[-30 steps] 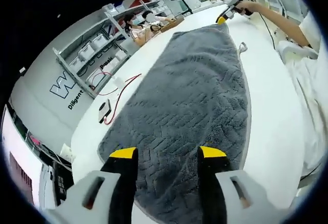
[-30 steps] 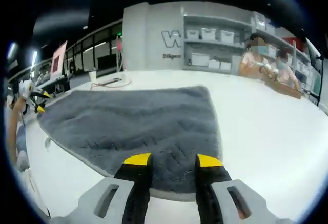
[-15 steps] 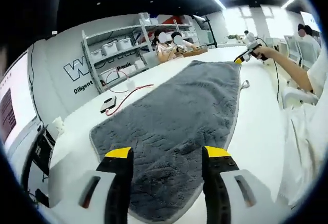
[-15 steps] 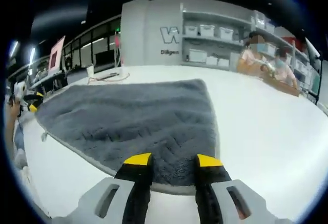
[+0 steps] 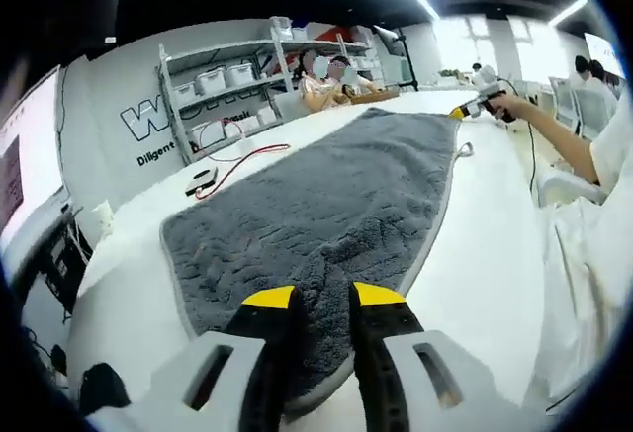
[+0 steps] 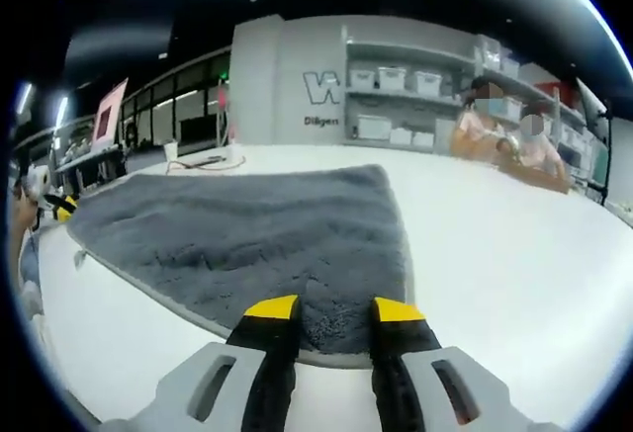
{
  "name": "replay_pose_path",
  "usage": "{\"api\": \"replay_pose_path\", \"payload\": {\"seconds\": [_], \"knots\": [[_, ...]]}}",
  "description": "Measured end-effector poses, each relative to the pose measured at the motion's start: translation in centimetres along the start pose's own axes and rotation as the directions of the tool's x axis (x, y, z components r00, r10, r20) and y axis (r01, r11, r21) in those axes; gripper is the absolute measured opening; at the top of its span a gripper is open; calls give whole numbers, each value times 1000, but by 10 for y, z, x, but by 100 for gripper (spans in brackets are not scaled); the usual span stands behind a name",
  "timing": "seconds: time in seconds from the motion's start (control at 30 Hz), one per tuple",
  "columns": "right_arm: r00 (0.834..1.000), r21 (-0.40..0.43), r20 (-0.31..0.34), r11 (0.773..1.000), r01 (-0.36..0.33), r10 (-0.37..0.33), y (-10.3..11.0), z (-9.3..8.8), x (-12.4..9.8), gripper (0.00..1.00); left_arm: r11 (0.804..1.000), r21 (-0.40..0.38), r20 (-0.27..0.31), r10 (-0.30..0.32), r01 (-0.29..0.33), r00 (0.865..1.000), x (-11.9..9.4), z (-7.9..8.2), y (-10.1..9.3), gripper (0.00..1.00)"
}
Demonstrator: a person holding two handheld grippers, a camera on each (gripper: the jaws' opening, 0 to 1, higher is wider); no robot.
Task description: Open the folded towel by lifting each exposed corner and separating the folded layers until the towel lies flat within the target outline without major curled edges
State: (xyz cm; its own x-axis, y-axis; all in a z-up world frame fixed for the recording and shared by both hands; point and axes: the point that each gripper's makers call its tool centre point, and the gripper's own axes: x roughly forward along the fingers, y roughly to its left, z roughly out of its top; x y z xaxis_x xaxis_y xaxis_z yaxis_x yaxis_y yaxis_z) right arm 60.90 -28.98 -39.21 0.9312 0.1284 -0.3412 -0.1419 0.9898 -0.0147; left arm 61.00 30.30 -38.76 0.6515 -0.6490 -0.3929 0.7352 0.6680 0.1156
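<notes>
On the white table (image 5: 485,244), the grey towel (image 5: 326,205) lies spread out long and flat, its pale edging visible along the sides and a small hanging loop (image 5: 463,149) sticking out from its right edge near the far end. In the left gripper view, the left gripper (image 5: 323,299) sits at the towel's near end, its yellow-tipped jaws close together with a narrow gap over the pile; whether they pinch the fabric cannot be told. At the far end of that view, a person's hand holds the right gripper (image 5: 465,111) beside the towel's far corner.

In the right gripper view, the right gripper (image 6: 334,308) stands parted over the towel's (image 6: 247,239) near edge, holding nothing.

Beyond the towel, a red cable (image 5: 242,158) and a small dark device (image 5: 201,181) lie on the table. Farther off stand grey shelves (image 5: 223,86) with white bins, and two seated people (image 5: 331,71) at the table's far side.
</notes>
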Motion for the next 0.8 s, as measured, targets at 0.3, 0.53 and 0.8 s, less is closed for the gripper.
{"api": "replay_pose_path", "payload": {"seconds": [0.3,0.53,0.8], "knots": [[1000,-5,-9,1000,-11,11,3,-3,-10,20,999,20,84,-29,27,996,-9,-3,-1,17],[999,-16,-18,999,-31,31,4,-7,-19,18,1000,8,59,-28,27,998,-16,-8,3,18],[998,-31,-41,999,-41,39,6,-9,-23,18,997,77,-30,-7,9,1000,-29,-13,5,18]]}}
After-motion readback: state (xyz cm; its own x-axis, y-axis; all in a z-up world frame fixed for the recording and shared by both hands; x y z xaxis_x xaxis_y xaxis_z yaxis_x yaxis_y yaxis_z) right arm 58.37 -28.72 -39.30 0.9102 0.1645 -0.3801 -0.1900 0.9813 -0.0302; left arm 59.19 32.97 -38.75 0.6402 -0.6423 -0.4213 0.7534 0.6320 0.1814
